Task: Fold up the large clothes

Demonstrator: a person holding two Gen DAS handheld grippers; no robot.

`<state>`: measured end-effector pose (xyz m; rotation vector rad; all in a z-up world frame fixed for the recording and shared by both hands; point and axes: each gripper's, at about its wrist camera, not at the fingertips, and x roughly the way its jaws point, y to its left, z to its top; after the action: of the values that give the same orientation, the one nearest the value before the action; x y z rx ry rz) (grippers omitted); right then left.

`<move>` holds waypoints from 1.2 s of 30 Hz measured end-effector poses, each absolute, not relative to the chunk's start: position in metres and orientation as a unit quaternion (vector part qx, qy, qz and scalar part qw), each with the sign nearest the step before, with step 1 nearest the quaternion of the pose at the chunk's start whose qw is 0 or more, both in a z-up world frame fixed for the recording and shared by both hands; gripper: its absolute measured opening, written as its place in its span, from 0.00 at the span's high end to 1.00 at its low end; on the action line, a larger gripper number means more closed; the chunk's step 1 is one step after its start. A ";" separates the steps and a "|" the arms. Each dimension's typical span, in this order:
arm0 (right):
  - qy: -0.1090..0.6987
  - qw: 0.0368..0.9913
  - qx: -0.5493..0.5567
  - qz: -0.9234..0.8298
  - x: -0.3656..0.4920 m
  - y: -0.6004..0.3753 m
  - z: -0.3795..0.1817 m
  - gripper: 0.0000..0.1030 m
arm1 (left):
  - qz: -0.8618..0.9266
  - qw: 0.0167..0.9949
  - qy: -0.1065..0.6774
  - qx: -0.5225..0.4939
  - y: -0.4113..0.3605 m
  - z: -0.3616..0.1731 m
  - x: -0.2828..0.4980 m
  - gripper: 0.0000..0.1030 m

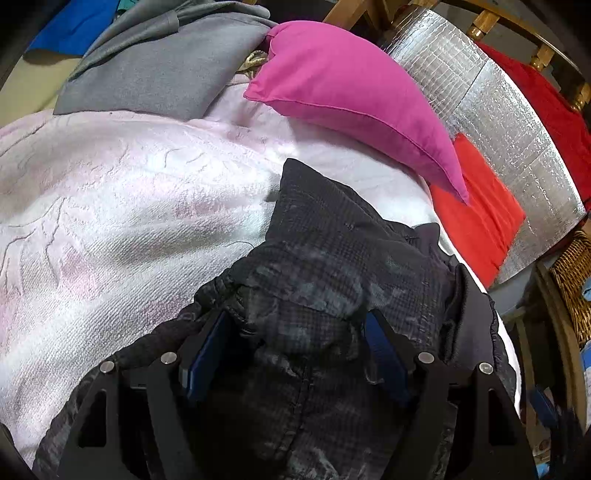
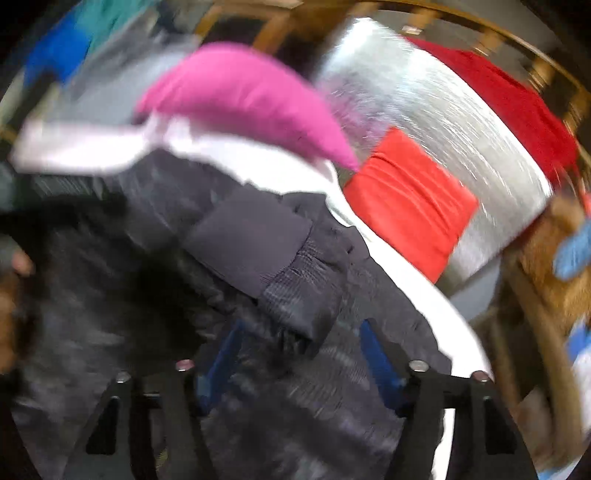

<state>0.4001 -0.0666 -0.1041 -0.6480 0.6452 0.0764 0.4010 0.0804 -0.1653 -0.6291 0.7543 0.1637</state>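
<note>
Left tool [image 1: 295, 354] sits wide open, blue pads [image 1: 205, 354] spread apart with bunched dark jacket [image 1: 325, 258] fabric lying between them; nothing pinched, cloth just mounds up in the gap. Jacket is dark checked/quilted material, crumpled, lying on a pale pink textured blanket [image 1: 110, 221] that covers the bed; jacket occupies the near right part of the blanket and runs under the tool. Far of it, a magenta pillow [image 1: 351, 99] rests on the blanket, its pointed corner over a red cushion [image 1: 480, 229] at right. Behind those, a silver foil-covered roll [image 1: 498, 122], with a darker red cloth [image 1: 546, 107] beyond it against a wooden frame [image 1: 484, 22]. Grey garment [image 1: 159, 70] lies far left on the blanket, blue cloth [image 1: 70, 26] past it. Wicker basket [image 1: 572, 280] at far right edge. Right wrist view is heavily motion-blurred: right tool [image 2: 299, 354] also spread open, blue pads [image 2: 376, 358] apart, jacket [image 2: 258, 258] fabric heaped between and over them, a plain dark panel of the jacket just ahead; contact with the pads cannot be told through blur. Same magenta pillow [image 2: 240, 96], red cushion [image 2: 410, 206], foil roll [image 2: 443, 122] visible far right.
</note>
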 end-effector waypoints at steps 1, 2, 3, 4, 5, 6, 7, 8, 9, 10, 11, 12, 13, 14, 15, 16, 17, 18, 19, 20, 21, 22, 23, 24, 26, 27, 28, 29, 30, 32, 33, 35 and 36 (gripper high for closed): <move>0.318 0.890 -0.324 0.033 0.408 -0.065 -0.109 0.47 | 0.080 0.880 0.362 -0.297 0.079 -0.164 0.398 0.26; 0.321 0.887 -0.331 0.028 0.416 -0.064 -0.113 0.49 | 0.081 0.881 0.361 -0.294 0.078 -0.166 0.400 0.26; 0.320 0.886 -0.334 0.023 0.421 -0.064 -0.115 0.49 | 0.082 0.881 0.361 -0.293 0.078 -0.168 0.401 0.26; 0.320 0.885 -0.339 0.019 0.425 -0.063 -0.116 0.50 | 0.083 0.881 0.361 -0.293 0.079 -0.170 0.402 0.26; 0.328 0.879 -0.345 0.016 0.430 -0.063 -0.120 0.53 | 0.084 0.882 0.362 -0.291 0.078 -0.171 0.403 0.26; 0.344 0.871 -0.349 0.016 0.437 -0.063 -0.126 0.62 | 0.085 0.883 0.361 -0.288 0.077 -0.172 0.404 0.26; 0.354 0.868 -0.347 0.016 0.440 -0.065 -0.128 0.72 | 0.086 0.884 0.361 -0.284 0.076 -0.172 0.404 0.26; 0.360 0.869 -0.339 0.016 0.442 -0.068 -0.127 0.79 | 0.088 0.886 0.361 -0.279 0.075 -0.173 0.405 0.26; 0.358 0.877 -0.321 0.014 0.442 -0.074 -0.120 0.86 | 0.089 0.887 0.361 -0.275 0.074 -0.173 0.405 0.26; 0.353 0.888 -0.296 0.012 0.440 -0.082 -0.111 0.88 | 0.090 0.887 0.361 -0.274 0.074 -0.173 0.406 0.26; 0.348 0.902 -0.255 0.010 0.438 -0.094 -0.099 0.89 | 0.091 0.887 0.361 -0.272 0.074 -0.174 0.406 0.26; 0.347 0.916 -0.200 0.004 0.438 -0.110 -0.088 0.90 | 0.091 0.888 0.361 -0.271 0.074 -0.174 0.406 0.26; 0.349 0.929 -0.127 -0.007 0.439 -0.134 -0.077 0.90 | 0.091 0.888 0.361 -0.270 0.075 -0.174 0.406 0.26; 0.352 0.933 -0.079 -0.016 0.440 -0.152 -0.074 0.90 | 0.091 0.888 0.361 -0.269 0.075 -0.174 0.406 0.26; 0.364 0.931 -0.018 -0.027 0.443 -0.176 -0.076 0.90 | 0.090 0.889 0.361 -0.267 0.074 -0.174 0.406 0.25; 0.384 0.922 0.037 -0.029 0.447 -0.195 -0.082 0.86 | 0.089 0.889 0.361 -0.266 0.074 -0.174 0.406 0.25; 0.409 0.907 0.101 -0.020 0.450 -0.215 -0.092 0.83 | 0.090 0.890 0.361 -0.264 0.074 -0.175 0.406 0.25; 0.424 0.890 0.170 -0.003 0.451 -0.235 -0.103 0.78 | 0.091 0.890 0.362 -0.262 0.074 -0.175 0.406 0.25; 0.422 0.881 0.215 0.003 0.450 -0.248 -0.109 0.63 | 0.091 0.890 0.362 -0.261 0.074 -0.175 0.406 0.25; 0.421 0.866 0.271 0.000 0.446 -0.266 -0.117 0.51 | 0.092 0.890 0.362 -0.260 0.073 -0.175 0.407 0.25; 0.422 0.849 0.316 -0.004 0.444 -0.280 -0.125 0.33 | 0.092 0.891 0.362 -0.259 0.073 -0.175 0.407 0.25; 0.418 0.836 0.356 -0.002 0.440 -0.291 -0.132 0.32 | 0.092 0.891 0.362 -0.258 0.073 -0.175 0.407 0.24; 0.417 0.835 0.359 0.002 0.440 -0.293 -0.132 0.32 | 0.092 0.891 0.362 -0.258 0.073 -0.175 0.407 0.24; 0.414 0.845 0.338 0.006 0.440 -0.291 -0.127 0.32 | 0.092 0.891 0.362 -0.257 0.073 -0.175 0.407 0.24; 0.402 0.868 0.290 0.016 0.440 -0.282 -0.113 0.32 | 0.093 0.891 0.362 -0.256 0.073 -0.175 0.407 0.24; 0.395 0.876 0.277 0.020 0.437 -0.276 -0.106 0.32 | 0.093 0.892 0.362 -0.255 0.072 -0.175 0.407 0.24; 0.390 0.881 0.266 0.021 0.439 -0.274 -0.099 0.32 | 0.093 0.892 0.363 -0.254 0.072 -0.175 0.407 0.24; 0.385 0.886 0.256 0.018 0.442 -0.273 -0.094 0.32 | 0.093 0.893 0.362 -0.252 0.071 -0.175 0.407 0.24; 0.380 0.890 0.251 0.015 0.447 -0.273 -0.090 0.32 | 0.093 0.893 0.362 -0.251 0.071 -0.175 0.407 0.24; 0.393 0.879 0.270 0.014 0.459 -0.276 -0.093 0.32 | 0.094 0.893 0.362 -0.250 0.071 -0.175 0.407 0.24; 0.404 0.867 0.291 0.011 0.464 -0.281 -0.100 0.32 | 0.094 0.893 0.362 -0.250 0.071 -0.176 0.407 0.23; 0.406 0.857 0.317 0.007 0.466 -0.291 -0.110 0.32 | 0.093 0.893 0.361 -0.252 0.072 -0.175 0.406 0.23; 0.404 0.850 0.338 0.006 0.464 -0.294 -0.114 0.32 | 0.091 0.893 0.359 -0.256 0.073 -0.175 0.405 0.23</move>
<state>0.4643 -0.2937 -0.1144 0.7123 0.8509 0.0124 0.4055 0.0731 -0.1748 -0.5317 0.7454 0.1888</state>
